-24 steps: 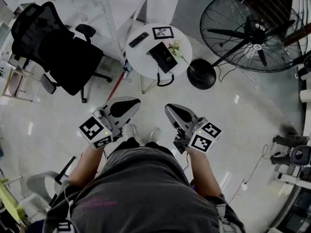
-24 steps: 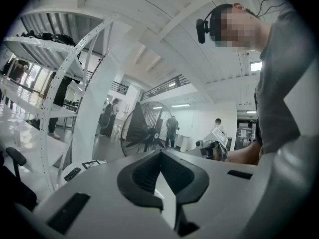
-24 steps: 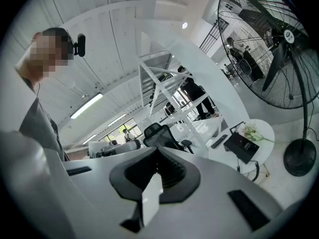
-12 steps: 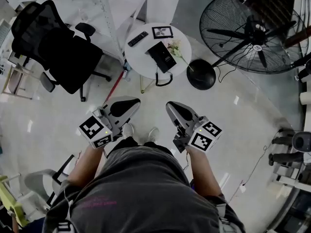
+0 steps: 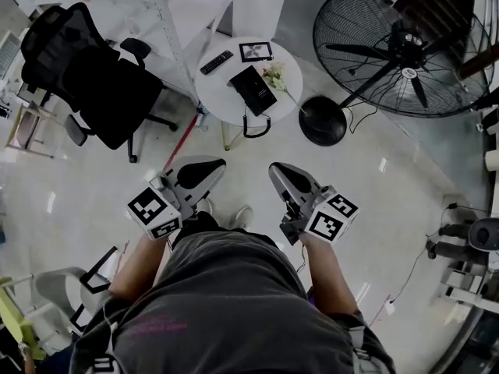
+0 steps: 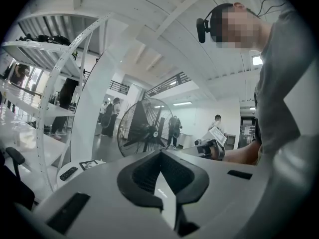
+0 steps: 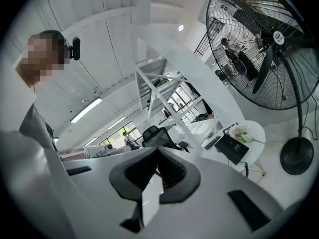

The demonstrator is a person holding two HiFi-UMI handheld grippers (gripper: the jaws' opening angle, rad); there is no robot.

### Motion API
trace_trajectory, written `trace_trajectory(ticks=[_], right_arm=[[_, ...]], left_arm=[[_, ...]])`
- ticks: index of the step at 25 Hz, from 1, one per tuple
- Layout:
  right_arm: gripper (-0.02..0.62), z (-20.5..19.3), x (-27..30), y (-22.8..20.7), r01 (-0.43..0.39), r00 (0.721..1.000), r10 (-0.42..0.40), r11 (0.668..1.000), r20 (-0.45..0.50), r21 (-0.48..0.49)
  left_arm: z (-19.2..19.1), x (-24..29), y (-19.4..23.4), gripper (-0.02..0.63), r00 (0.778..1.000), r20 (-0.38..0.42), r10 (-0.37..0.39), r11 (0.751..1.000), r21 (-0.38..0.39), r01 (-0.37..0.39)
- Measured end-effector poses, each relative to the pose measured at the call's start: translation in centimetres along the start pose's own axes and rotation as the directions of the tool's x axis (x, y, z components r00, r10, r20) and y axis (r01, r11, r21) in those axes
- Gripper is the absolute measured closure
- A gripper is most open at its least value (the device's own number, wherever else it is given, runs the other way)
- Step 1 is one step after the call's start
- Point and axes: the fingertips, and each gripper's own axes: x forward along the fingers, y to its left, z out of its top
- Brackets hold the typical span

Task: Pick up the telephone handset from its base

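Head view: left gripper (image 5: 217,164) and right gripper (image 5: 275,170), both closed and empty, could shove the telephone (image 5: 252,89) at twelve o'clock off its round table (image 5: 217,92) if they arrive unopened

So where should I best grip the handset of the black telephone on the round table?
Probably mid-handle, from above, jaws across its narrow width: the telephone lies flat on the table, its cord hanging off the near edge. Its parts cannot be told apart here.
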Motion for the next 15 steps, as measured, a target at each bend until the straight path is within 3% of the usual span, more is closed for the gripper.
trace_trajectory(ticks=[15], right_arm=[[0.574, 0.8, -0.7, -3.2, -0.013, 1.000, 0.014, 0.999, -0.018, 0.037]], left_arm=[[-0.6, 2.6, 0.3, 0.592, 0.999, -0.021, 0.034, 0.999, 0.001, -0.034]])
